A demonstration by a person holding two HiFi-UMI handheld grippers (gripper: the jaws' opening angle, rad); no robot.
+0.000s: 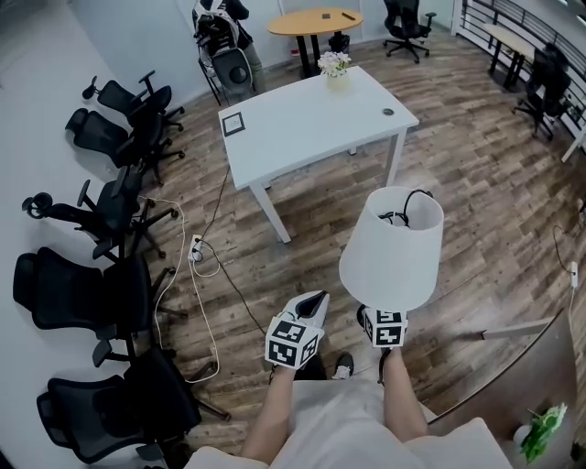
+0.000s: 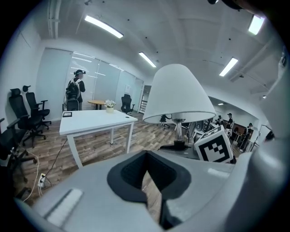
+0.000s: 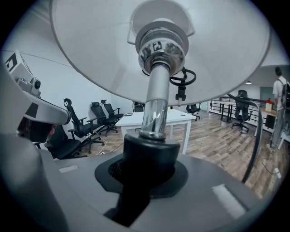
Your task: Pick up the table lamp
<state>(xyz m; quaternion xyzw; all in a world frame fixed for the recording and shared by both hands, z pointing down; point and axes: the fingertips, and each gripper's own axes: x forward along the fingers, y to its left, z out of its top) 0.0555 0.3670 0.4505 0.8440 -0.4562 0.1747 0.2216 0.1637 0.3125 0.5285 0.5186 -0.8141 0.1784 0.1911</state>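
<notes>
The table lamp, with a white cone shade [image 1: 392, 247] and a chrome stem [image 3: 156, 104], is held upright in the air above the wooden floor. My right gripper [image 1: 385, 325] is shut on the lamp's black lower part [image 3: 147, 158] just under the stem. In the left gripper view the shade [image 2: 179, 95] stands to the right, above the right gripper's marker cube [image 2: 215, 146]. My left gripper [image 1: 298, 337] hangs beside it to the left, jaws together with nothing between them [image 2: 147, 181], apart from the lamp.
A white table [image 1: 275, 128] with a flower pot [image 1: 335, 66] stands ahead. Several black office chairs [image 1: 101, 275] line the left wall. A cable and power strip [image 1: 195, 252] lie on the floor. A person [image 1: 220, 27] and a round wooden table [image 1: 316, 20] are at the back.
</notes>
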